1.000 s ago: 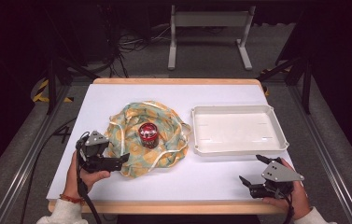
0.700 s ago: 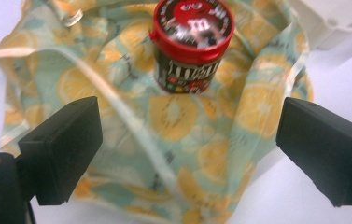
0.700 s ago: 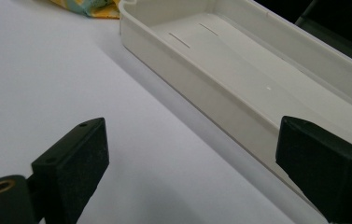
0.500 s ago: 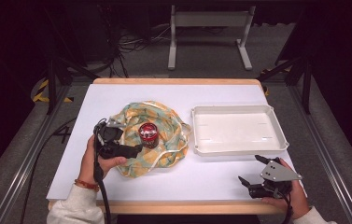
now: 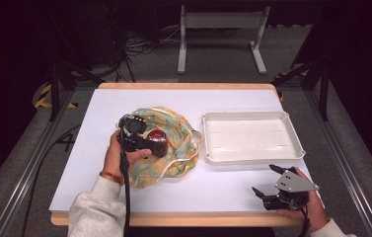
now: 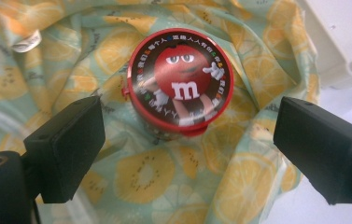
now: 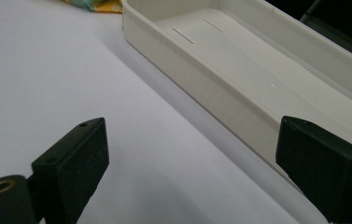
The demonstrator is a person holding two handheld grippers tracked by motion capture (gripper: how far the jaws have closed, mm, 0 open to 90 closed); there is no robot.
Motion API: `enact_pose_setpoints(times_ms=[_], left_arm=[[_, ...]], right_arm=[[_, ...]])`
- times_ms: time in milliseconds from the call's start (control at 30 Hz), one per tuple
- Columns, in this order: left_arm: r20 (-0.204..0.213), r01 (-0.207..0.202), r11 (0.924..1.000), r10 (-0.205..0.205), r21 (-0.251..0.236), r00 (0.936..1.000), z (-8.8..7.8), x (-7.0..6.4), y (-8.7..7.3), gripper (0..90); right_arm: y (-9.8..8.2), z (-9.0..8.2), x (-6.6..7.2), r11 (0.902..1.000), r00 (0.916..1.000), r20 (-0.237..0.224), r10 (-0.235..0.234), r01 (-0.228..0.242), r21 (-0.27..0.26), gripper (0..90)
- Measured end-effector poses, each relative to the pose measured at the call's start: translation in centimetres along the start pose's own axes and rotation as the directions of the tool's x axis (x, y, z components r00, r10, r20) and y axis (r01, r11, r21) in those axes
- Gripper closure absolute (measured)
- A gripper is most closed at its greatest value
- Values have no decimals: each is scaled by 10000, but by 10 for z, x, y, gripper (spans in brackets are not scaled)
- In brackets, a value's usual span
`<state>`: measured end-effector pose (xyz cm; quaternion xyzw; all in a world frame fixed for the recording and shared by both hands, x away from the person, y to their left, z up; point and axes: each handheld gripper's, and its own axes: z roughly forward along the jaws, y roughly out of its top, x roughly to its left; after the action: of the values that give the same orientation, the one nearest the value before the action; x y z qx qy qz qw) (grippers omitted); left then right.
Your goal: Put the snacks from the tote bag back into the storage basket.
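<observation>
A round red-rimmed candy tin (image 6: 180,86) with a red cartoon figure on its lid rests on a crumpled lemon-print cloth (image 6: 141,177). In the high view the tin (image 5: 156,136) sits in the middle of the cloth (image 5: 173,160), left of centre on the table. My left gripper (image 5: 158,147) hovers over the cloth just beside the tin. Its jaws have just been closing a little, but they stand open (image 6: 187,154), with the tin ahead of them and untouched. My right gripper (image 5: 264,178) rests open near the front right edge, and nothing lies between its jaws (image 7: 192,172).
A white rectangular tray (image 5: 252,158) with nothing in it lies right of the cloth; its near wall (image 7: 187,79) runs just ahead of my right gripper. The white table top (image 5: 99,113) has a wooden front edge. Dark floor, cables and a metal stand lie beyond.
My left gripper has moved from the cloth's left edge rightward and away from the person, over the cloth to the tin. The right gripper has stayed put.
</observation>
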<state>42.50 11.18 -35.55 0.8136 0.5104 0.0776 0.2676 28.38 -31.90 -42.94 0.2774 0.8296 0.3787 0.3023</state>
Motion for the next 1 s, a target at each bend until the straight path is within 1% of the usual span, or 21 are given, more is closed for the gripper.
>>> enact_pose_setpoints(times_ms=[67,100,133,167,233,300,367,400,467,533,567,667,700,767,833,1000], left_arm=[[-198,-24,9997,29,235,9998,5,-1,6,96],[-200,80,9996,-75,265,9998,7,-2,8,97],[-166,63,9994,-57,336,9998,9,-2,10,97],[-216,44,9992,-35,398,9998,12,-3,12,96],[-290,120,9985,-104,540,9995,18,-2,15,95],[-269,248,9970,-229,737,9994,25,-1,17,95],[-421,363,9952,-326,904,9986,32,1,18,93],[-428,456,9943,-416,969,9982,35,2,18,93],[-393,502,9925,-461,1114,9982,40,4,18,99],[-412,632,9918,-589,1109,9974,44,7,18,108],[-328,678,9910,-644,1152,9974,46,7,17,128],[-82,823,9899,-819,1158,9966,49,9,17,147],[-4,823,9903,-827,1118,9966,49,9,17,173],[-66,817,9905,-815,1109,9967,50,7,17,210],[-172,687,9915,-673,1101,9976,50,5,17,217],[-229,675,9920,-654,1064,9976,48,6,15,223]], right_arm=[[0,0,0,10000,10000,-11,-10,10,19,102],[0,0,0,10000,10000,-21,-19,20,25,103],[0,0,0,10000,10000,-26,-18,18,19,102],[0,0,0,10000,10000,-31,-22,23,31,102],[0,0,0,10000,10000,-43,-12,12,40,103],[0,0,0,10000,10000,-51,-17,17,45,102],[0,0,0,10000,10000,-59,-34,34,48,102],[0,0,0,10000,10000,-66,-30,30,48,102],[-1,1,0,10000,9999,-97,-33,33,54,103],[-1,1,0,10000,9999,-99,-47,47,59,102],[-1,1,0,10000,9999,-104,-52,53,56,102],[-1,2,0,9999,9999,-95,-53,54,92,103],[-1,2,1,9999,9999,-107,-67,68,120,103],[0,2,1,9999,9999,-129,-112,114,130,103],[0,3,1,9998,9998,-136,-122,124,141,103],[-1,3,1,9998,9998,-170,-113,116,189,103]])
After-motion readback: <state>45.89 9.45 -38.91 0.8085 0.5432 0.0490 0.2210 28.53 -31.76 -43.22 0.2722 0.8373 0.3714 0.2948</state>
